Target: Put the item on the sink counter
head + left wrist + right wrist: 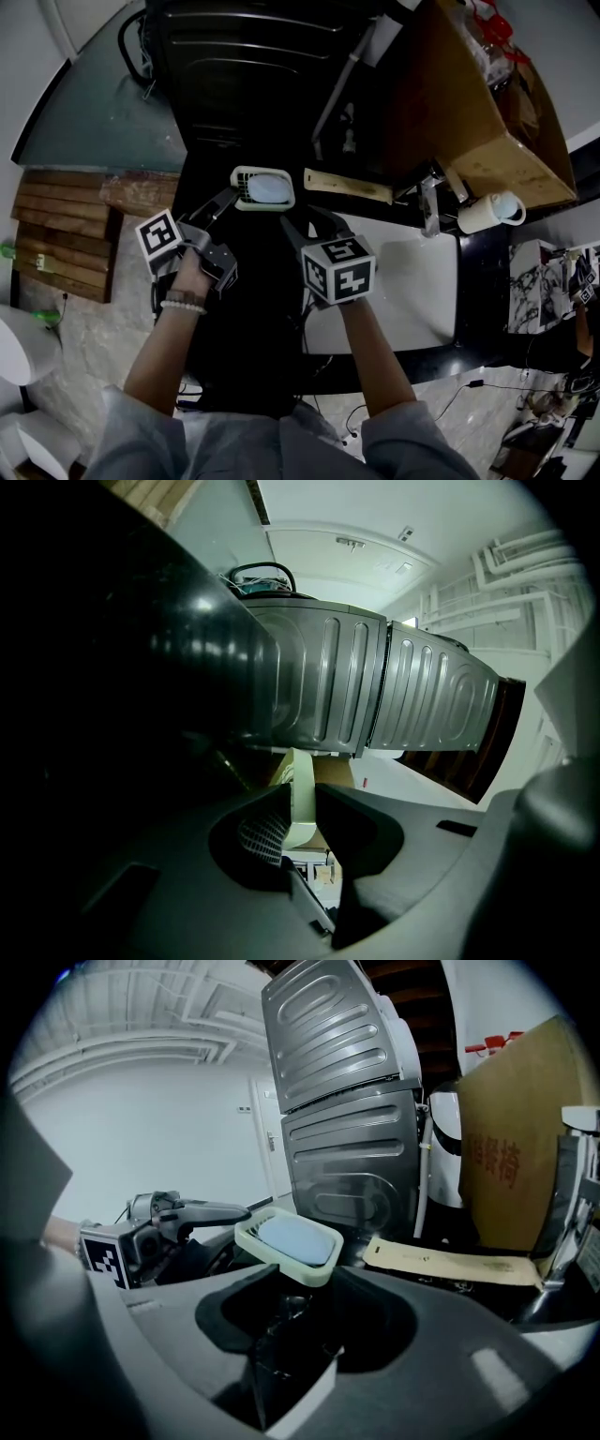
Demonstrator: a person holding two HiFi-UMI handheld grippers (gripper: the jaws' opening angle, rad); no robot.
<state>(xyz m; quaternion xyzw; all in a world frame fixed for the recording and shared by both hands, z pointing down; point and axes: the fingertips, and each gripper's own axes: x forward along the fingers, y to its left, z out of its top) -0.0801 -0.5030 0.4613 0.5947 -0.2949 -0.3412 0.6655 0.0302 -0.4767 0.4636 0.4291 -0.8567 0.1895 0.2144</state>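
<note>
Head view shows me both claws over the dark bench (pixel 272 281), just below the frame's centre. My left claw (pixel 228 199) is clamped on the left rim of the soap dish (pixel 262 187), a pale green tray with a bluish-white soap bar (pixel 265 188) lying in it. Left gripper view confirms this: the two jaws pinch the dish's thin pale wall between them, and a patch of its mesh shows to the left. The dish sits at the upper middle of the head view, in front of the grey washing machine (pixel 253 66). I cannot tell whether its base touches the bench. My right claw (pixel 311 225) stands wide apart and holds nothing. In the right gripper view the dish lies just beyond its jaw tips, clear of both pads. The white sink (pixel 412 281) is at the right of the head view, with a white mug (pixel 492 212) above its right corner and a cardboard box (pixel 487 103) in the upper right.
</note>
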